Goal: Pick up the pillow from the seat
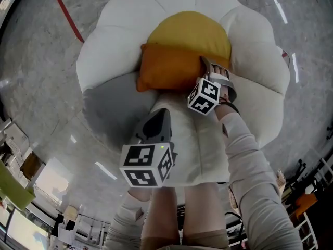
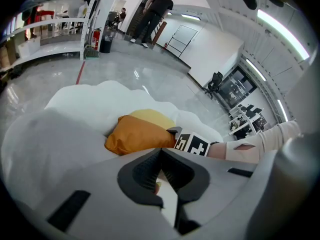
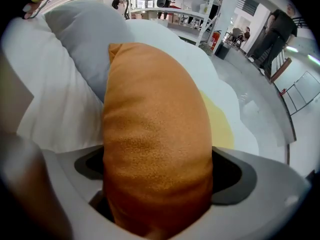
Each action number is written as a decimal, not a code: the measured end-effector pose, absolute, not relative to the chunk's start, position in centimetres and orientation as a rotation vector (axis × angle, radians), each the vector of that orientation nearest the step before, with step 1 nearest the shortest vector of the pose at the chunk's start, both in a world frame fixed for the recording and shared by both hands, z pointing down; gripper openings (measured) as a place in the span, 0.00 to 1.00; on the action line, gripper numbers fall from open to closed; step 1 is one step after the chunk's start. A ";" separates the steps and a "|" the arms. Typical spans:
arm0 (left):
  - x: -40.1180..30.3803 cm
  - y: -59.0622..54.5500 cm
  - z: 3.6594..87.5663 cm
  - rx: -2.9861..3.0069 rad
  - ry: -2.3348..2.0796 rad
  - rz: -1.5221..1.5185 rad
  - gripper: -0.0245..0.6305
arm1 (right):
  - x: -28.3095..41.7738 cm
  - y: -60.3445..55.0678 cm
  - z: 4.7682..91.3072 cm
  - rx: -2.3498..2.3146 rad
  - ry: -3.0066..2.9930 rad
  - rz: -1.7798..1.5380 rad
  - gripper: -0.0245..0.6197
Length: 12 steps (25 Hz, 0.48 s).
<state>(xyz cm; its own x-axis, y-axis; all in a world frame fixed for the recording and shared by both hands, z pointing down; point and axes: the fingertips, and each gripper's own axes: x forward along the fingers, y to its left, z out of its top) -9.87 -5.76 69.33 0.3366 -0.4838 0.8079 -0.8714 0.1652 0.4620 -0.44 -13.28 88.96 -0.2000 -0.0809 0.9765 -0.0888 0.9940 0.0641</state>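
An orange pillow lies on a white, flower-shaped seat against its yellow centre. My right gripper is at the pillow's right end, jaws spread as wide as they go. In the right gripper view the pillow fills the gap between the jaws of that gripper, with dark space at each side. My left gripper hovers over the seat's near lobe, apart from the pillow, jaws together. The left gripper view shows the pillow beyond its shut jaws and the right gripper's cube.
A red line runs across the polished grey floor behind the seat. Shelving stands at the left and a person farther back. My own legs are at the seat's near edge.
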 end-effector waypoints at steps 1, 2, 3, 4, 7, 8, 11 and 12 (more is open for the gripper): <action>-9.8 -5.7 69.3 1.478 -1.304 0.434 0.05 | -0.4 -13.3 88.9 0.126 -1.773 0.007 0.93; -9.8 -5.7 69.3 1.478 -1.304 0.435 0.05 | -0.3 -13.3 88.9 0.127 -1.773 0.007 0.93; -9.8 -5.7 69.3 1.477 -1.304 0.435 0.05 | -0.3 -13.3 88.7 0.129 -1.771 0.006 0.92; -9.8 -5.6 69.2 1.476 -1.304 0.434 0.05 | -0.3 -13.3 88.6 0.132 -1.769 0.005 0.92; -9.9 -5.5 69.2 1.472 -1.304 0.432 0.05 | -0.4 -13.4 88.1 0.149 -1.758 0.007 0.83; -9.8 -5.5 69.2 1.472 -1.302 0.429 0.05 | -0.4 -13.4 87.9 0.157 -1.755 0.007 0.79; -9.6 -5.5 68.9 1.472 -1.291 0.415 0.05 | -0.4 -13.5 87.4 0.180 -1.742 0.004 0.72; -9.6 -5.6 68.7 1.473 -1.290 0.412 0.05 | -0.4 -13.5 87.2 0.188 -1.738 0.003 0.71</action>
